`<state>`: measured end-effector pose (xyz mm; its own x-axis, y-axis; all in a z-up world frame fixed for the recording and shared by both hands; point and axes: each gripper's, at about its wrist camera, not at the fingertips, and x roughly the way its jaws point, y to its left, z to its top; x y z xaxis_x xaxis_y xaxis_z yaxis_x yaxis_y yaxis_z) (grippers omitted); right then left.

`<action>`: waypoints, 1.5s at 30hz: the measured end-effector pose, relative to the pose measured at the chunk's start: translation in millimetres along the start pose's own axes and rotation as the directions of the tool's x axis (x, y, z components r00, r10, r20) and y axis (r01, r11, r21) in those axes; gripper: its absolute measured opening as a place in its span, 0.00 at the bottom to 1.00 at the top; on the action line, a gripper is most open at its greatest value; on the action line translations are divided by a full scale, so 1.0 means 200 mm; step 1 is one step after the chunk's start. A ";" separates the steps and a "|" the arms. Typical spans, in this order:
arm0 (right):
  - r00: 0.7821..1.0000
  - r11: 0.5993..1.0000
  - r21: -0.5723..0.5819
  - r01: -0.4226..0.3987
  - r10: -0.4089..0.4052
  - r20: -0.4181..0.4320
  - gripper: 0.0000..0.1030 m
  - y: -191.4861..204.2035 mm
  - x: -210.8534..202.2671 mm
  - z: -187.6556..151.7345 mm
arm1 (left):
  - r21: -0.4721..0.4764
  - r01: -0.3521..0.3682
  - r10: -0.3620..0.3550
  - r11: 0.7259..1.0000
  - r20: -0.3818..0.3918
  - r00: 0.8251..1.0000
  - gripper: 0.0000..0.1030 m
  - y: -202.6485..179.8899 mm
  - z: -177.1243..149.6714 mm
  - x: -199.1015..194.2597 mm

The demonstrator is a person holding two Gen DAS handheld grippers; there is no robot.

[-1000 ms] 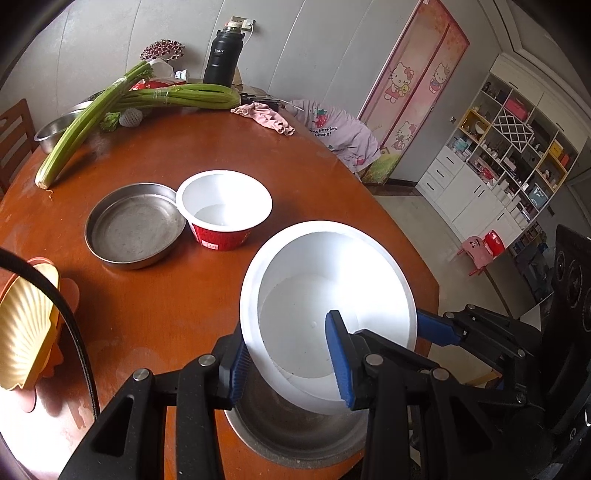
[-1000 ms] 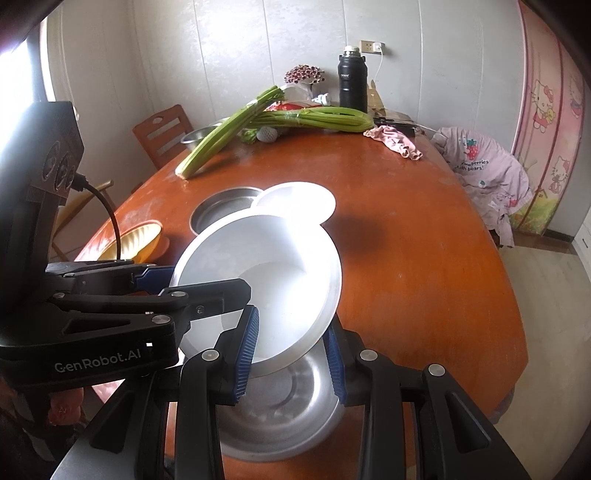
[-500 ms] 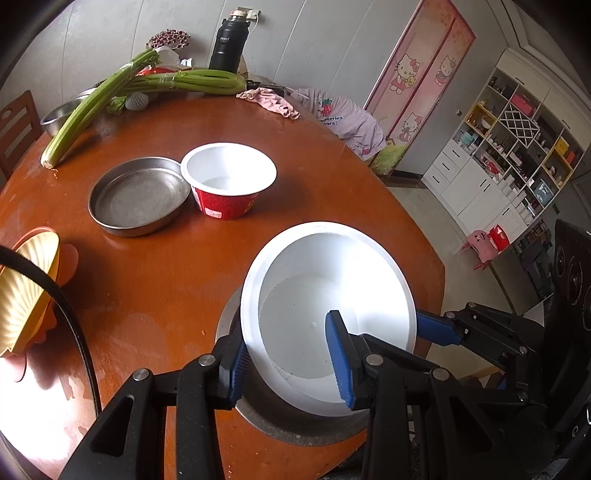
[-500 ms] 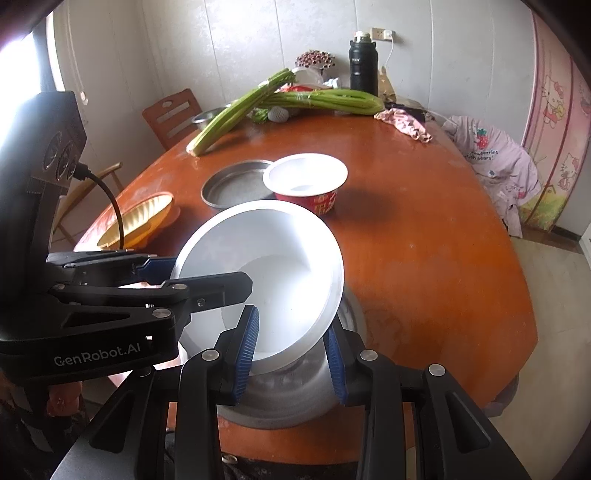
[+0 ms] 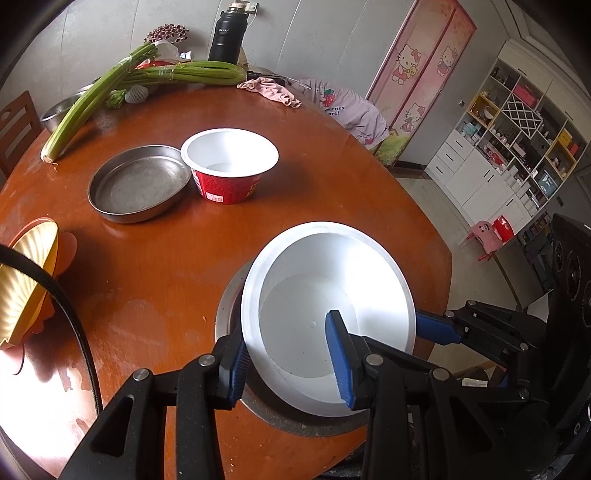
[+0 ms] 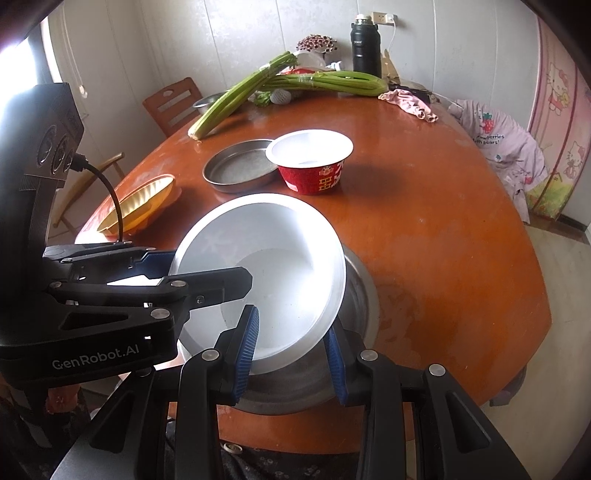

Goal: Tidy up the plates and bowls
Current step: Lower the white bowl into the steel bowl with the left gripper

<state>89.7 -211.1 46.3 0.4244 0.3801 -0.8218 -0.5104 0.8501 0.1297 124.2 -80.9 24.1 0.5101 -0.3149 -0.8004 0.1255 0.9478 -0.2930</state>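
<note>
White plastic bowl (image 5: 328, 295) sat tilted over a steel basin (image 6: 354, 295) near the brown surface (image 5: 147, 258) edge — left gripper (image 5: 291, 363) and right gripper (image 6: 291, 345) both clamped on its rim.

Legible markings noted in both views
"GenRobot.AI" printed in pale letters on the left gripper (image 6: 207, 291) body; "berries" and "bears!" on a pink garment (image 6: 495, 140) draped at the table's far side; flask (image 5: 225, 35) lettering and red bowl (image 6: 314, 166) characters too small to read.
</note>
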 end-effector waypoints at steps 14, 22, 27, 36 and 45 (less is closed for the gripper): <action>0.999 1.000 0.024 -0.002 0.003 -0.042 0.37 -0.01 0.04 -0.04 | 0.021 -0.029 0.030 0.999 -0.013 0.999 0.37 -0.03 -0.03 0.02; 0.997 0.999 0.032 0.002 0.000 -0.074 0.37 -0.01 0.10 -0.05 | 0.019 -0.057 0.057 0.998 -0.052 0.997 0.37 -0.03 -0.03 0.09; 0.997 1.000 0.027 0.002 0.000 -0.075 0.37 -0.01 0.11 -0.04 | 0.014 -0.066 0.067 0.998 -0.062 0.996 0.37 -0.02 -0.03 0.11; 0.997 1.000 0.016 0.010 -0.009 -0.079 0.37 0.00 0.12 -0.04 | 0.011 -0.065 0.065 0.998 -0.059 0.996 0.38 -0.01 -0.03 0.10; 0.997 1.000 0.025 0.008 -0.006 -0.078 0.37 -0.01 0.11 -0.03 | 0.005 -0.056 0.056 0.998 -0.047 0.997 0.38 0.01 -0.02 0.08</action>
<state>94.7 -206.2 25.1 0.3685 0.3452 -0.8632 -0.4882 0.8620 0.1363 128.8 -83.7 8.7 0.4758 -0.2635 -0.8392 0.1012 0.9641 -0.2453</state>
